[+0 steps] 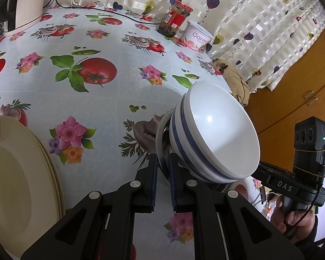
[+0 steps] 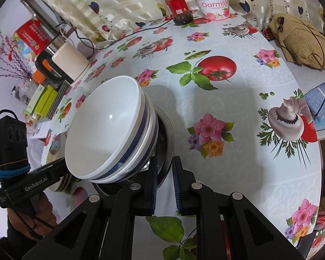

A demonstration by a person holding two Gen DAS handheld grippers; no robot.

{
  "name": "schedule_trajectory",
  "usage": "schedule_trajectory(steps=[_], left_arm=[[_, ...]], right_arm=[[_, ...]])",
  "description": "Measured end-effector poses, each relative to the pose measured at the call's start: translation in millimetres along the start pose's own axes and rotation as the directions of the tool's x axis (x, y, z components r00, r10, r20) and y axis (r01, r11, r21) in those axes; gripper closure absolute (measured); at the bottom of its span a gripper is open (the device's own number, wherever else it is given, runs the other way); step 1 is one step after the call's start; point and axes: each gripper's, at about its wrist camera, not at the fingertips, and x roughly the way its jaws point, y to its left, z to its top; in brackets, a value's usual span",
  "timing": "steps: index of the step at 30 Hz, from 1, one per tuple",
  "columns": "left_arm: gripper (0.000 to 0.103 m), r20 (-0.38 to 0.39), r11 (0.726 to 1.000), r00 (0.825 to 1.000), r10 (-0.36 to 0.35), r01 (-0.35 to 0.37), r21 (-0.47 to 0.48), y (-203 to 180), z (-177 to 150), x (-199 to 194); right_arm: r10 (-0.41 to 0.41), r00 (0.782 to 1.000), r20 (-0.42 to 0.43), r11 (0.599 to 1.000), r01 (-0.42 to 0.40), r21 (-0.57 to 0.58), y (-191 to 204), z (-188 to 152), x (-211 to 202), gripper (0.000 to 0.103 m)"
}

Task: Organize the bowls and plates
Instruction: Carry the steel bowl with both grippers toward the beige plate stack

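Stacked white bowls (image 1: pixel 216 134) (image 2: pixel 106 130) with blue stripes sit inside a shallow steel bowl (image 1: pixel 161 134) (image 2: pixel 169 134). The whole stack hangs tilted above the flowered tablecloth and casts a shadow on it. My left gripper (image 1: pixel 163 164) is shut on the steel rim from one side. From the opposite side my right gripper (image 2: pixel 165 171) is shut on the same rim. Cream plates (image 1: pixel 17 173) (image 2: pixel 60 183) lie stacked on the table to the left, partly under the bowls in the right wrist view. A hand (image 1: pixel 292 218) (image 2: pixel 32 214) grips each tool's handle.
At the far table edge stand a red-lidded jar (image 1: pixel 175 18) (image 2: pixel 179 6) and a yogurt tub (image 1: pixel 198 35) (image 2: pixel 214 4). A white kettle (image 1: pixel 28 2) (image 2: pixel 69 62) with a black cable stands at the back left. A tan knitted cloth (image 2: pixel 301 41) lies past the table's right edge.
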Motion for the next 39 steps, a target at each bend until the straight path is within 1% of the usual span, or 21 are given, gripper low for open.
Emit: schedule_trajectory(steps=[21, 39], left_arm=[[0.093, 0.036, 1.000, 0.999, 0.019, -0.019, 0.005, -1.0, 2.3, -20.7], [0.093, 0.101, 0.998, 0.993, 0.053, -0.050, -0.033, 20.4, 4.6, -58.6]], right_arm=[[0.004, 1.000, 0.020, 1.000, -0.004, -0.025, 18.0, 2.9, -9.0, 0.089], [0.027, 0.999, 0.020, 0.995, -0.025, -0.098, 58.0, 13.6, -8.5, 0.089]])
